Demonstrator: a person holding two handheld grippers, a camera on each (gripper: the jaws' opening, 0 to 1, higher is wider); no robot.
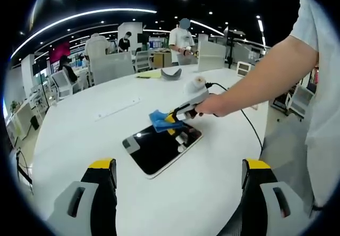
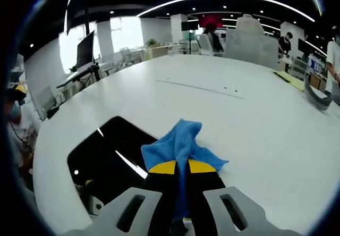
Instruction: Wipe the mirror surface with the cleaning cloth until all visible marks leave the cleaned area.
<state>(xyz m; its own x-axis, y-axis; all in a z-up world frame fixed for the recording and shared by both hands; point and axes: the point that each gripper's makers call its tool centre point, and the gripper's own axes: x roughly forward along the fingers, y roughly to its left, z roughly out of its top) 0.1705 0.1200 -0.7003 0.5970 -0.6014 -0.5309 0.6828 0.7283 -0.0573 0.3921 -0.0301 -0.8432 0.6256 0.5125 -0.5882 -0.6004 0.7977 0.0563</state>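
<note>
Right tongs (image 2: 181, 168) clamped on the blue cloth (image 2: 180, 143), jaws nearly together with the fabric pinched between the yellow tips. Seen from the left gripper view, the same right tongs (image 1: 172, 118) sit at the mirror's far edge, cloth (image 1: 159, 120) bunched partly on the glass and partly over the counter (image 1: 79, 135).

Left tongs (image 1: 178, 167) wide open, holding nothing, hanging near the mirror's close corner, apart from it.

Mirror (image 1: 159, 148) lies flat on the white counter, a dark rectangle with a pale rim, reflecting ceiling lights. In the right gripper view the mirror (image 2: 109, 156) spreads left of the cloth. Any marks on the glass are too small to tell apart from reflections.

Judgement, risks:
- Nothing pins the mirror. A sideways stroke could slide or spin it on the smooth counter; the open left tongs could brace a corner.
- Cloth is gripped as a wad, so little fabric meets the glass. Hard jaw tips could drag on the surface and scratch or smear.
- Much of the cloth is off the edge; a stroke begun here may miss the middle.
- Glare may hide remaining marks, prompting an early stop.
</note>
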